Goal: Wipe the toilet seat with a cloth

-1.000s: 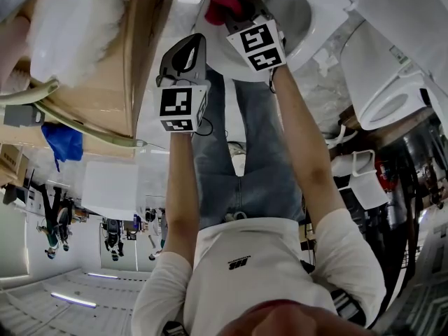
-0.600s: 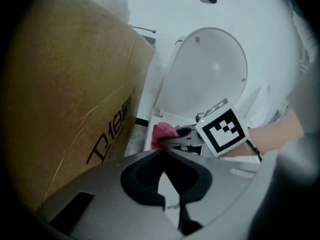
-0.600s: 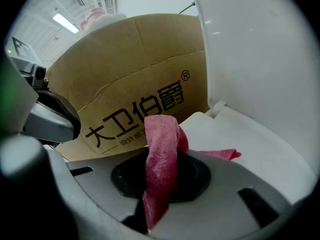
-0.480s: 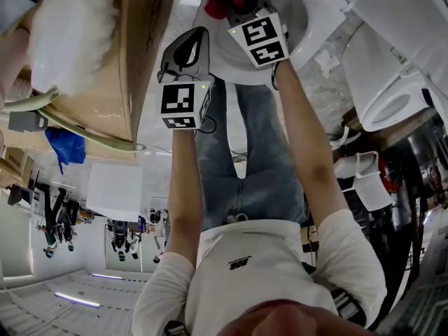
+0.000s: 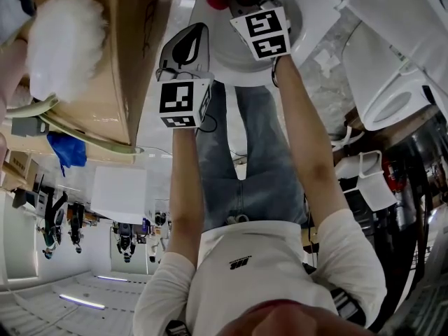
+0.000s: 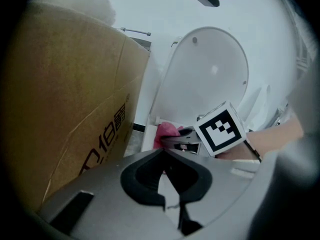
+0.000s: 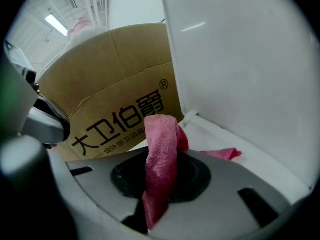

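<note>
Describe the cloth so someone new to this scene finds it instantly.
Find the white toilet with its lid raised, next to the brown cardboard box. The cloth sits at its rim, pinched by the right gripper. It is the only pink-red, fuzzy thing amid white porcelain and grey plastic.

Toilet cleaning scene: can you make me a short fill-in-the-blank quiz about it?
1. The right gripper is shut on a pink ____.
2. The left gripper is shut and holds ____.
3. Beside the toilet stands a brown ____ box.
Missing words: cloth; nothing; cardboard.
</note>
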`<action>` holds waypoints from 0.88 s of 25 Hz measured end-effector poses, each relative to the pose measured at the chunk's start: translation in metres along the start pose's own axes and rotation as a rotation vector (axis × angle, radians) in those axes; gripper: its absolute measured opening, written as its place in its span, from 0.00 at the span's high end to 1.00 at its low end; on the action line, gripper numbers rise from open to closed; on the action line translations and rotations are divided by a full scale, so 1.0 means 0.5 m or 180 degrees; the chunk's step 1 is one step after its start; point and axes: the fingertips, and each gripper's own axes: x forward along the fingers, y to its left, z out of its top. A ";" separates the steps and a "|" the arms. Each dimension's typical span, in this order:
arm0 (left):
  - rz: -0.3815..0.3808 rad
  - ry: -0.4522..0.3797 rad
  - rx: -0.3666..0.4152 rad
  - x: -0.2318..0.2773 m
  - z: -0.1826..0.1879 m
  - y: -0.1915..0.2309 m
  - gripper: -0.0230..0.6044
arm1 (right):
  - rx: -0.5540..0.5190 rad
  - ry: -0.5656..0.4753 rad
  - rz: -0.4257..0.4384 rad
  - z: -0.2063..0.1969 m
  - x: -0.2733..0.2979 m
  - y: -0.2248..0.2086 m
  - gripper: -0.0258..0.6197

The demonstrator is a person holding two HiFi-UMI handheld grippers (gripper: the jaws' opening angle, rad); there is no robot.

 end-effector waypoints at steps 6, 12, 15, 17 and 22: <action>-0.0039 0.0008 0.0050 0.014 0.008 -0.022 0.95 | 0.0166 -0.0078 -0.0227 -0.006 -0.027 -0.062 0.88; -0.0086 -0.0010 0.0103 0.030 0.020 -0.049 0.95 | 0.0278 -0.0124 -0.0380 -0.019 -0.054 -0.107 0.89; -0.0120 -0.0013 0.0139 0.037 0.026 -0.067 0.95 | 0.0308 -0.0142 -0.0434 -0.028 -0.068 -0.124 0.89; -0.0140 -0.0013 0.0164 0.042 0.029 -0.078 0.95 | 0.0337 -0.0152 -0.0463 -0.034 -0.079 -0.134 0.89; -0.0191 0.0000 0.0219 0.053 0.028 -0.106 0.95 | 0.0419 -0.0138 -0.0558 -0.057 -0.109 -0.162 0.89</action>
